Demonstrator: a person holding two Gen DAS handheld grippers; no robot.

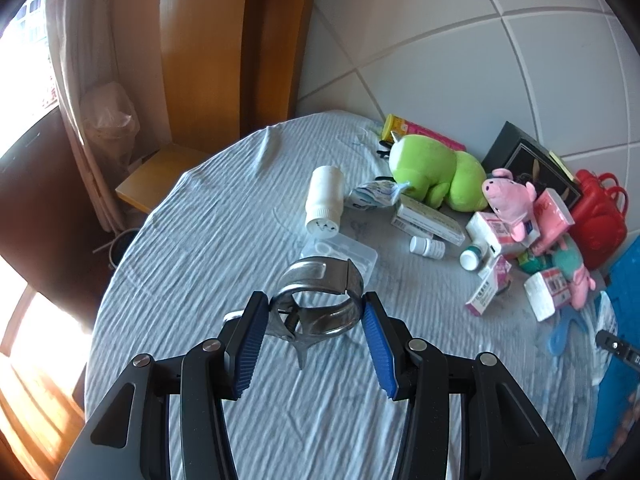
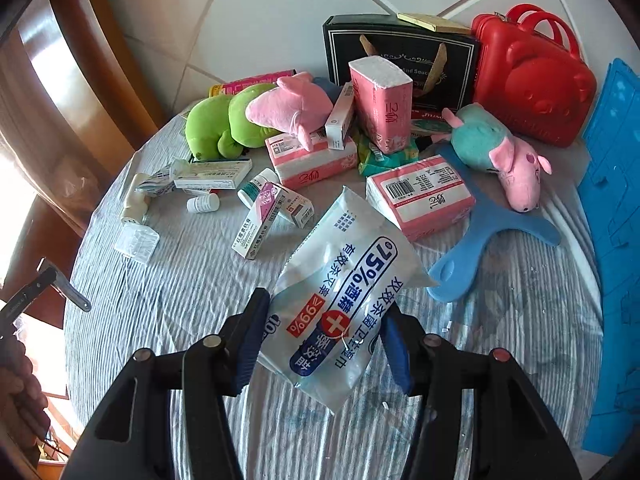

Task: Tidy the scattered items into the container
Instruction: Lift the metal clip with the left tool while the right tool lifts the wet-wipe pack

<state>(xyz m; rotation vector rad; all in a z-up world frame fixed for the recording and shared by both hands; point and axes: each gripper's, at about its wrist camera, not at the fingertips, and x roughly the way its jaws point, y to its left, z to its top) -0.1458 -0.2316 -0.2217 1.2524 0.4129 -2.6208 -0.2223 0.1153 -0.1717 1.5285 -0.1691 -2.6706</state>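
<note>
Your counter is big and round, with a striped pale blue cloth over it. The blue container stands at 3 o'clock on its edge. A red bear case sits at 1 o'clock, touching a black gift box at 12.

In front of them lies a heap of toys and boxes. The green plush is at 10 o'clock. A pink pig plush leans on it. Another pig plush in a teal dress lies at 2 o'clock, beside a blue flat paddle. Pink tissue packs and small medicine boxes fill the middle.

Your right claw is partly open and squeezes a white and blue wet wipes pack. The pack is lifted off the cloth, near 6 o'clock.

Your left claw is partly open too. Its blue pads press both sides of a shiny metal ring tool, which hangs above the cloth at 6 o'clock in the left view. Past it sit a clear plastic case and a white bottle on its side.
</note>
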